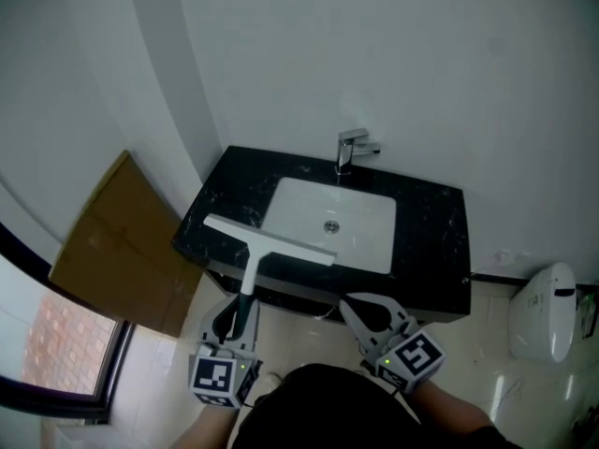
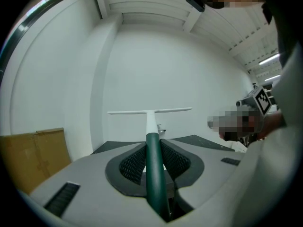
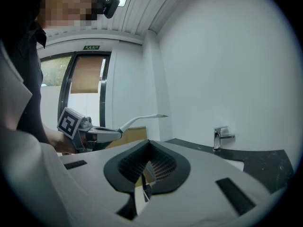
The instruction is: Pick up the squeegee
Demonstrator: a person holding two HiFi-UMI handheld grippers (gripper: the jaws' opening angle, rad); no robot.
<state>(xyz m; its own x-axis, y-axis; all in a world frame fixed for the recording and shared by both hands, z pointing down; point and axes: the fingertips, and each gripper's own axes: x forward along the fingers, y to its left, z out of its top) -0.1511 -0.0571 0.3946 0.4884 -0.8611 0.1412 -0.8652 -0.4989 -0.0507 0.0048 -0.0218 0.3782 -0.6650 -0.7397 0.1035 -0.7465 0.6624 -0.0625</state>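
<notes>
The squeegee has a white blade, a white neck and a dark green handle. It hangs level in the air over the front edge of the black counter. My left gripper is shut on the green handle, and the blade points away from it toward the wall. My right gripper is held to the right of it, in front of the counter, jaws together with nothing between them. In the right gripper view, the left gripper and the squeegee show at the left, beyond the right gripper.
A white sink basin is set in the counter, with a chrome faucet at the back by the white wall. A flat cardboard sheet leans at the left. A white toilet stands at the right. A window is at the lower left.
</notes>
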